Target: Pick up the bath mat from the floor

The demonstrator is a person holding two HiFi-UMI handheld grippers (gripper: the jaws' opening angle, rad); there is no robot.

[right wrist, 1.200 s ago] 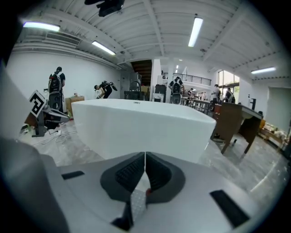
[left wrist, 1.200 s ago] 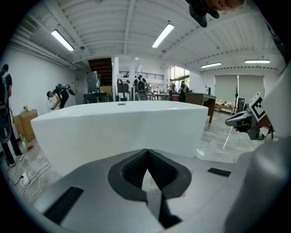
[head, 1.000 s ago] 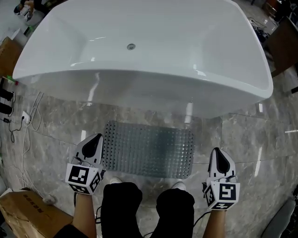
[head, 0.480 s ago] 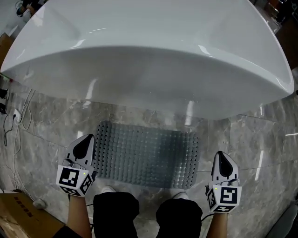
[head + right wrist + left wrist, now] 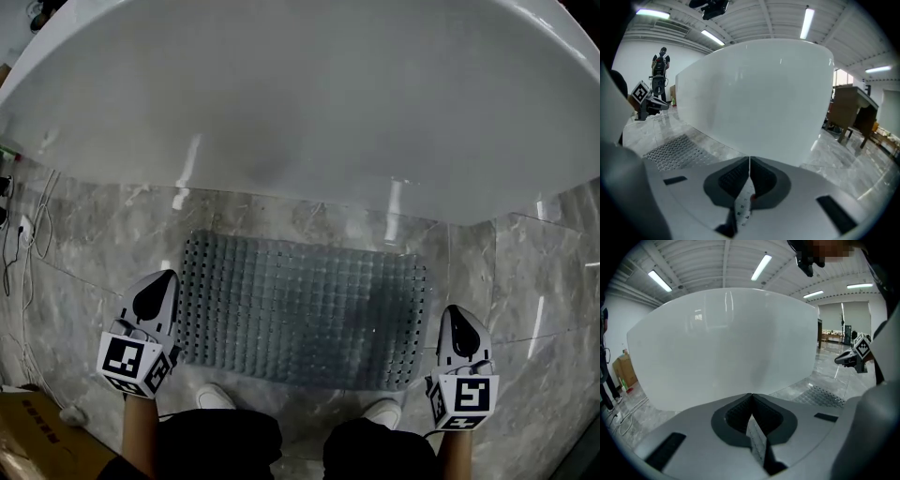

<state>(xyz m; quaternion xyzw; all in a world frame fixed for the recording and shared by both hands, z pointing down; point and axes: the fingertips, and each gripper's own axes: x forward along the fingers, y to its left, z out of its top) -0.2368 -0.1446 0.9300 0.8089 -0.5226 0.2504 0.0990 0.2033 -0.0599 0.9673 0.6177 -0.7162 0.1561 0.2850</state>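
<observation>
At the bottom edge of the head view the person's black trousers (image 5: 234, 442) are cut off, with the toes of two white shoes (image 5: 214, 396) poking out just short of the bath mat's (image 5: 300, 309) near edge. The left gripper (image 5: 163, 277) sits just beside the mat's left edge and the right gripper (image 5: 457, 311) near its right edge; whether either touches the floor (image 5: 84, 244) cannot be told from above. In each gripper's own view the fingers (image 5: 736, 413) of the left and the fingers (image 5: 761, 180) of the right are pressed together with nothing between them. The mat, grey, see-through and studded with holes, lies flat on the marble floor between the two grippers, right in front of the white bathtub (image 5: 309, 103); its corners are hard to trace against the stone. The tub fills the far half of the frame, its rim cut off at the top and its inside hidden. A cardboard box (image 5: 37, 445) is clipped at the lower left, and thin cables (image 5: 23, 234) trail off the left edge.
</observation>
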